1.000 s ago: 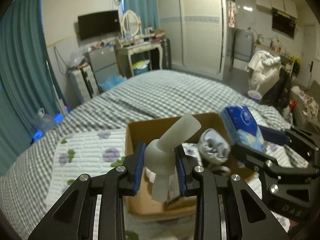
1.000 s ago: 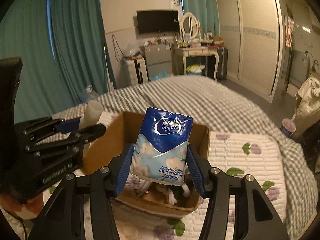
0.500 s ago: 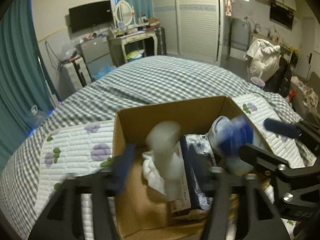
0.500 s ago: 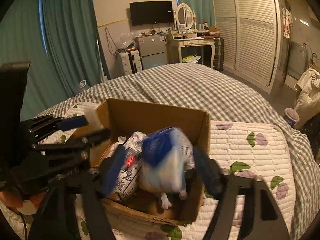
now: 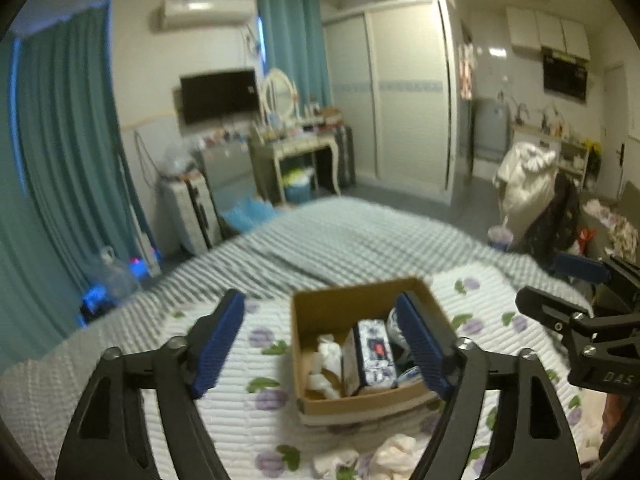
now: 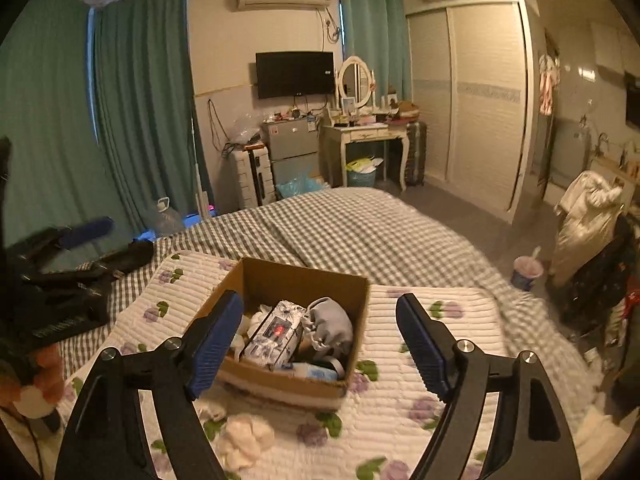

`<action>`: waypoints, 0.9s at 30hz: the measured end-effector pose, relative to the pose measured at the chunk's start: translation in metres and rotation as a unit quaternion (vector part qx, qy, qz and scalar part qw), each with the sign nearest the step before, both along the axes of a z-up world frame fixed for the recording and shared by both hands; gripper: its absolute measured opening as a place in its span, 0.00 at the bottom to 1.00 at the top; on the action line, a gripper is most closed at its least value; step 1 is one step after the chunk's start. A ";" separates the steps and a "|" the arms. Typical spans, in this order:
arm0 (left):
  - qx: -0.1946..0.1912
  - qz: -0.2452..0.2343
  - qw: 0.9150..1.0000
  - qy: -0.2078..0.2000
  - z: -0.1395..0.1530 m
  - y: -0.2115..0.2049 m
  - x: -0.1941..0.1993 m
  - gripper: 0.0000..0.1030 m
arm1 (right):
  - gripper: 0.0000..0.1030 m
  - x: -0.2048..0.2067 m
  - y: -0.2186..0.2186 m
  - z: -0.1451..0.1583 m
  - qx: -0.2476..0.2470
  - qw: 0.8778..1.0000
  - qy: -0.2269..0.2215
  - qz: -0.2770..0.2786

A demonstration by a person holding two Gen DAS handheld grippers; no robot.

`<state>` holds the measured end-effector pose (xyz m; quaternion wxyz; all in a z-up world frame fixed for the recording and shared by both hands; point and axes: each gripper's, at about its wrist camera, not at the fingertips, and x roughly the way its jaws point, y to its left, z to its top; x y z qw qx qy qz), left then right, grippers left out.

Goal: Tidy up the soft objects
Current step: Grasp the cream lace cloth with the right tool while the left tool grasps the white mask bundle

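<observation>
A cardboard box stands on a white quilted mat on the bed. It holds a floral tissue pack, a grey pouch, white soft items and a blue pack. My left gripper is open and empty, raised above and behind the box. My right gripper is open and empty, also raised behind the box. White soft pieces lie on the mat in front of the box.
The quilted mat lies on a grey checked bedspread. An orange and white plush toy sits at the left edge. The other gripper shows at the right of the left wrist view. Dresser, fridge and wardrobe stand beyond the bed.
The left gripper opened and let the white piece fall into the box; the right gripper opened and dropped the blue tissue pack into it. Both grippers then pulled up and back.
</observation>
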<state>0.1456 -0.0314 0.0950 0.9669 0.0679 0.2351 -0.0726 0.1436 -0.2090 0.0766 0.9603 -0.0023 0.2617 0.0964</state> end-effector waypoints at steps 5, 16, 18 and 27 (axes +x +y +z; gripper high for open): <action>-0.006 0.010 0.998 -0.058 0.038 0.013 -0.064 0.93 | 0.83 -0.054 0.000 0.033 -0.002 0.999 -0.031 0.006; -0.020 0.031 0.998 -0.055 0.021 0.040 -0.113 0.94 | 1.00 -0.124 0.020 0.028 -0.020 0.999 -0.049 -0.004; -0.023 0.030 0.998 -0.047 0.010 0.045 -0.110 0.94 | 1.00 -0.123 0.024 0.016 -0.017 0.999 -0.041 -0.002; -0.012 0.054 0.998 0.002 -0.067 0.069 -0.086 0.94 | 1.00 -0.089 0.045 -0.070 -0.008 1.000 0.006 0.007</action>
